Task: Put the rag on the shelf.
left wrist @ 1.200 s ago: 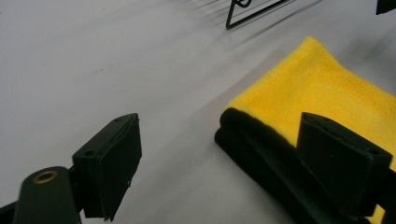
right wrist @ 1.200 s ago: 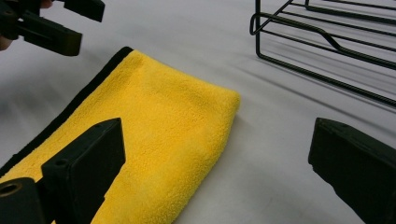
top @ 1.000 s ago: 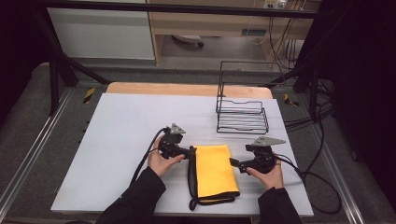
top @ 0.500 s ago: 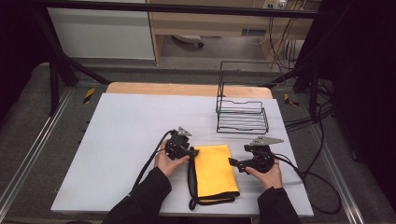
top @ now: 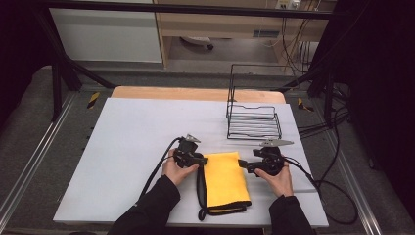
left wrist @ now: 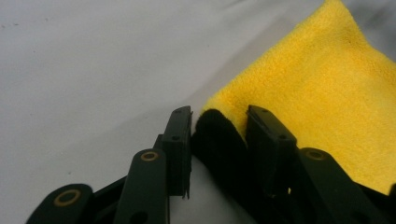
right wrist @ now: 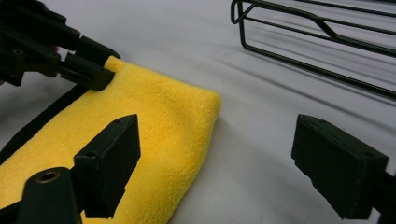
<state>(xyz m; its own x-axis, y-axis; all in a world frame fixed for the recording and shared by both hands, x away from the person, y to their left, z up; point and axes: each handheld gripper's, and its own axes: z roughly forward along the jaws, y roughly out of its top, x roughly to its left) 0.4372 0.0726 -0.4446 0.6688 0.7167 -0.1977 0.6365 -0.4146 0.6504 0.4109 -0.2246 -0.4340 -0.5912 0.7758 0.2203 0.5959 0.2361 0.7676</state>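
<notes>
Left gripper [left wrist: 218, 122] moves onto cloth [top: 225, 178] corner, jaws straddling black edge, not clamped. Right gripper [right wrist: 212, 158] wide open, empty. Risk: I pinch trim only, cloth slips.

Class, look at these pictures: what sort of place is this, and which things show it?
Probably a lab recording bench: a white-topped table inside a black metal frame, with loose black cables trailing off its edge.

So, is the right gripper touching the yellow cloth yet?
Apart. In the right gripper view the right gripper hangs wide open over the yellow cloth: one jaw above the cloth, the other over bare table, neither pressing into the pile.
</notes>
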